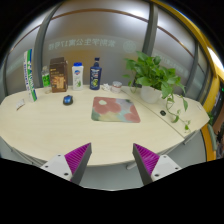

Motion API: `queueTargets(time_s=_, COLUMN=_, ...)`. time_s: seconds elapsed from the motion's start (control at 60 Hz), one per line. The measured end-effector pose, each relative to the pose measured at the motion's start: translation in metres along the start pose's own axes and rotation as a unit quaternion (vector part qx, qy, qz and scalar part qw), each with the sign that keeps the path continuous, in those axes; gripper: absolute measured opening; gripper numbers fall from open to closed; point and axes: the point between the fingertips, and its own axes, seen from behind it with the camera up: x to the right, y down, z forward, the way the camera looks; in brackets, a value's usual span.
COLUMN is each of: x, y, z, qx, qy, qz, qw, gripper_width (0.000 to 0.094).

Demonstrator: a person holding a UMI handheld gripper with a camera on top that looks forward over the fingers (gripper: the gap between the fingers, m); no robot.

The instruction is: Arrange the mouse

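pale table point(60, 128) edge ahead, gripper point(112, 163) open, mouse point(68, 99) beyond

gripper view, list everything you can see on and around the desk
desk: 1, pale cream, curved, spans the view ahead of the fingers
mouse pad: 1, reddish with a green edge, middle of the desk
mouse: 1, blue, on the desk left of the mouse pad
bottle: 1, dark blue, back of the desk
white bottle: 1, white, left of the dark bottle
brown box: 1, brown, left of the white bottle
tall tube: 1, white and green, far left of the desk
potted plant: 1, green leaves in a white pot, back right, vines trailing along the desk
hand-held gripper: 1, two fingers with magenta pads, open, nothing between them, near the desk edge
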Motion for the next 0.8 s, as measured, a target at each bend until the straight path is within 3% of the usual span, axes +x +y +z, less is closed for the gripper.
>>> queueTargets(time_s=0.217, x=-0.111, y=-0.016, z=0.039, qx=-0.016, qy=-0.060, qz=-0.014, qw=0.998, gripper_width=0.0851)
queueTargets(time_s=0.583, x=-0.248, y=-0.142, z=0.203, qx=0.014, qy=-0.140, qz=-0.060, qw=0.988, gripper_width=0.0839)
queueTargets(time_s=0.7, x=-0.266, y=-0.164, z=0.256, qx=0.008, qy=-0.147, qz=-0.063, qw=0.987, gripper_width=0.0778)
queueTargets(time_s=0.8, x=-0.273, y=-0.165, z=0.288, qx=-0.010, qy=-0.155, qz=-0.061, qw=0.986, gripper_width=0.0661)
